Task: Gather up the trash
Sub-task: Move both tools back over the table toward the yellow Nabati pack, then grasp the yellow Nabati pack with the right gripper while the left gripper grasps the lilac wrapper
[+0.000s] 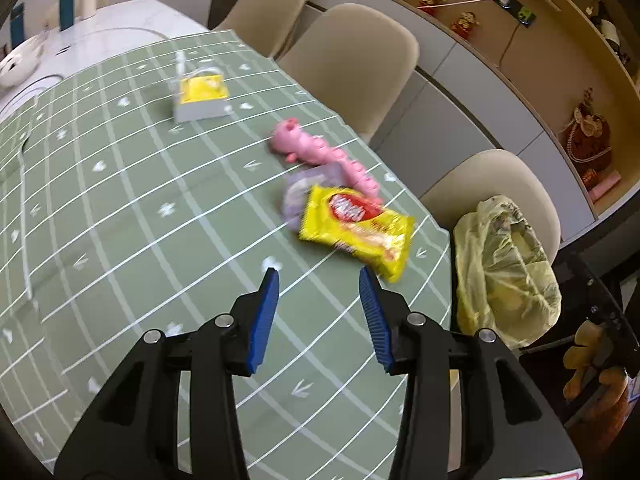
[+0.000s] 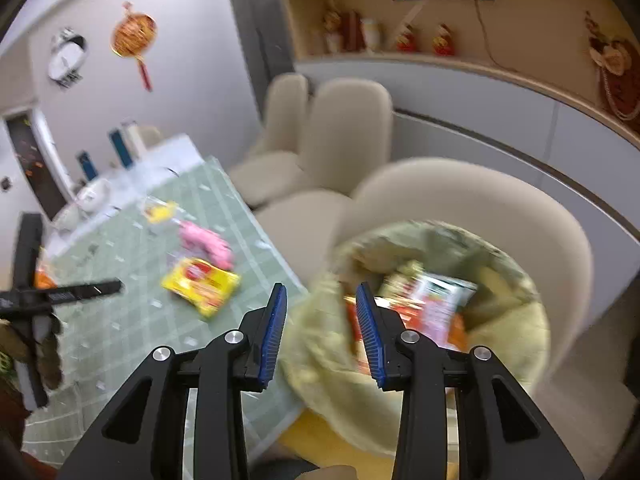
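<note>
The left gripper hovers over the near right part of the table, its ribbed blue fingers spread wide and touching nothing. The right gripper is likewise spread wide and empty, poised above the rim of the trash bag. That bag, thin crinkled yellow-green plastic, sits open on the seat of the nearest beige chair just off the table's right edge; inside it lie blurred red, orange and white wrappers. On the green tablecloth, crossed by white grid lines, a glossy yellow snack packet with a red oval label lies flat just beyond the left gripper. Its far edge overlaps a pale lilac wrapper, which touches a pink plush toy with a ridged tail. Farther left stands a small grey tray holding something yellow, too blurred to identify. Two more beige moulded chairs line the table's right side.
</note>
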The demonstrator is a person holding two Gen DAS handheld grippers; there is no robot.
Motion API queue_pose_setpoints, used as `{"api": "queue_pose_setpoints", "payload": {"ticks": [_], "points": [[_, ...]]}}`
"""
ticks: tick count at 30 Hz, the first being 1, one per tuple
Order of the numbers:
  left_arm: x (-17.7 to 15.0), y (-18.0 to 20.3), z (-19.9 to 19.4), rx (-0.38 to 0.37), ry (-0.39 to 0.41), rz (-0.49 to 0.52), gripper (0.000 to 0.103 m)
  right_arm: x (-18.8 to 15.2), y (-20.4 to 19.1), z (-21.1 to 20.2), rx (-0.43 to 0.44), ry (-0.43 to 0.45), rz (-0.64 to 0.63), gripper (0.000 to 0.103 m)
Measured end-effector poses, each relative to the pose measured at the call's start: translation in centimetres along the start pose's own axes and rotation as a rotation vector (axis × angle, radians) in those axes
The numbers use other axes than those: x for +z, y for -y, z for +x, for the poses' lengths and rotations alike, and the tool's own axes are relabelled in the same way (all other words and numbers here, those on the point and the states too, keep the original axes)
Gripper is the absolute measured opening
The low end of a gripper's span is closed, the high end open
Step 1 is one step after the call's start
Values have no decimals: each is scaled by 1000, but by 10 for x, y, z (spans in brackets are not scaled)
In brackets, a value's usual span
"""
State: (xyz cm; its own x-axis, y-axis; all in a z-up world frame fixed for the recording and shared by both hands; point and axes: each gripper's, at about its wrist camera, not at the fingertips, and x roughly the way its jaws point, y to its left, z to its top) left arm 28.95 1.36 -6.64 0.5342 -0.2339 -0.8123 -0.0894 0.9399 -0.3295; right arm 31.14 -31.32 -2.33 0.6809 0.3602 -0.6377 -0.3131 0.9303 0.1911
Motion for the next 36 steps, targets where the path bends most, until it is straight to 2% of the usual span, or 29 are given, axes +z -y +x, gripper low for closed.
{"api": "queue_pose_setpoints", "payload": {"ticks": [3, 8, 13, 16, 17, 27, 29, 32, 33, 36], "points": [[-9, -14, -6, 27, -4, -11, 40, -4, -23, 17, 94, -20, -27, 45], [-18, -40, -12, 56, -9, -57, 40, -16, -63, 55, 156, -92, -103, 45], [-22, -62, -12, 75, -13, -95, 41, -25, -89, 92, 137, -184, -205, 45], [-23, -71, -8, 81, -20, -110, 41, -30, -103, 117, 48, -234, -302, 45], [-24, -73, -8, 83, -22, -112, 41, -31, -106, 125, 43, -244, -323, 45], [-21, -70, -4, 111, -7, -47, 41, 6, -118, 189, 146, -210, -353, 46], [-20, -68, -3, 104, -8, -37, 41, 7, -119, 199, 141, -230, -363, 46], [-19, -67, 2, 96, -14, -25, 41, 1, -118, 209, 187, -308, -336, 45], [-18, -67, 4, 93, -19, -26, 41, -4, -118, 206, 210, -323, -326, 44], [-16, -71, 13, 74, -33, -36, 41, -23, -118, 193, 205, -354, -335, 27]]}}
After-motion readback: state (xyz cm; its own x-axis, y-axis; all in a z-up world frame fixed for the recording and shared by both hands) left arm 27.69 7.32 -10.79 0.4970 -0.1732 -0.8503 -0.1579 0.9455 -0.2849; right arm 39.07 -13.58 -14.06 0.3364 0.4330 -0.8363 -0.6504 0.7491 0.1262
